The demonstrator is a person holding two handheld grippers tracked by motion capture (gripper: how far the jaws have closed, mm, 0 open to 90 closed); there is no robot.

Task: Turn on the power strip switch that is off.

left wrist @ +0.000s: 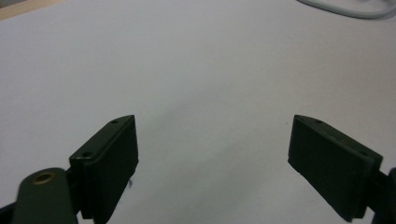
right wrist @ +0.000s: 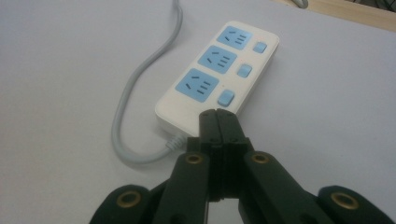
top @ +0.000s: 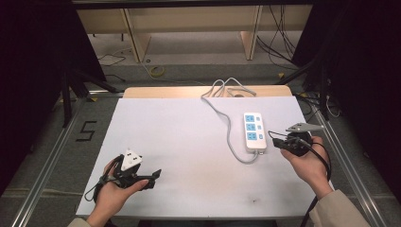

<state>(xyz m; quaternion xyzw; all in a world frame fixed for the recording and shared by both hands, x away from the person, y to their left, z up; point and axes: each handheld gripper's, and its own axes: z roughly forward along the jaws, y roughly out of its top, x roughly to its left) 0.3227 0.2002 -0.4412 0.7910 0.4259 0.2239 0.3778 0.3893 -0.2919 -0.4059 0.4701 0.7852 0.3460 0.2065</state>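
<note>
A white power strip [top: 254, 131] with three blue sockets and three blue switches lies on the white table [top: 189, 142], right of centre. Its grey cable [top: 228, 124] loops from the near end up to the far edge. In the right gripper view the power strip [right wrist: 219, 74] lies just beyond my right gripper [right wrist: 217, 115], whose jaws are pressed together with nothing between them. That right gripper [top: 274, 140] hovers beside the strip's near right end. My left gripper [top: 155, 177] rests at the front left, and its jaws stand wide apart over bare table [left wrist: 201, 93] around the left gripper's [left wrist: 212, 149] empty gap.
A wooden strip [top: 179, 91] runs along the table's far edge. Beyond it stand wooden shelves and loose cables [top: 279, 42] on the floor. Metal rails [top: 52, 156] flank the table. Dark curtains hang on both sides.
</note>
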